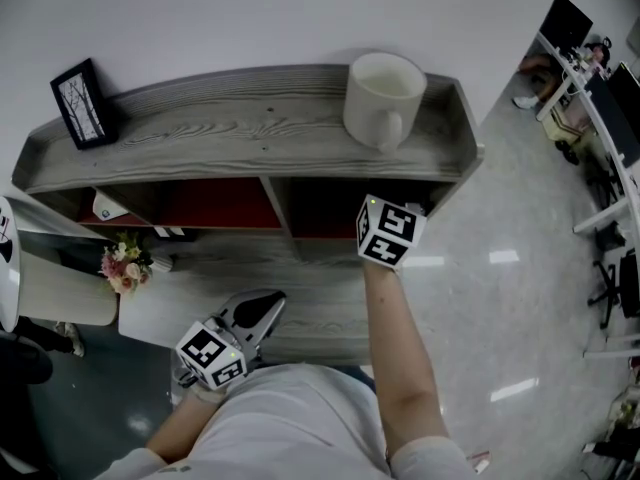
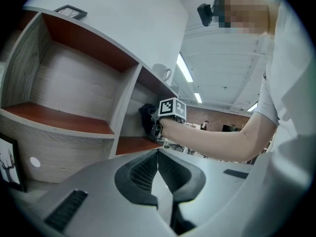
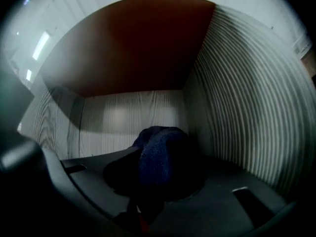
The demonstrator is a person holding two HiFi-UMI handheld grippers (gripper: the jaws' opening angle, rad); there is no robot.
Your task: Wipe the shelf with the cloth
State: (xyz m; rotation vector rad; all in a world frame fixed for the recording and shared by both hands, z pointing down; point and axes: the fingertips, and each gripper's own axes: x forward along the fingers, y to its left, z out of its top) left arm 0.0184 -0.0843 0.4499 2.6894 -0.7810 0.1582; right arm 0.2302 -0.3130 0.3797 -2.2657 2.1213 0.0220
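Observation:
The grey wood shelf unit (image 1: pixel 250 128) stands against the wall, with red-lined compartments under its top board. My right gripper (image 1: pixel 388 233) reaches into the upper right compartment, its jaws hidden there under the top board. In the right gripper view that gripper (image 3: pixel 157 177) is shut on a dark blue cloth (image 3: pixel 163 157), bunched close to the compartment's grey back wall (image 3: pixel 133 117). The left gripper view shows the same cloth (image 2: pixel 147 121) inside the right compartment. My left gripper (image 1: pixel 258 316) hangs low near my body, its jaws (image 2: pixel 158 169) shut and empty.
A black picture frame (image 1: pixel 80 103) and a white mug (image 1: pixel 383 98) stand on the shelf's top board. A small bunch of flowers (image 1: pixel 122 265) sits at the lower left. Office desks and chairs (image 1: pixel 600 118) fill the far right.

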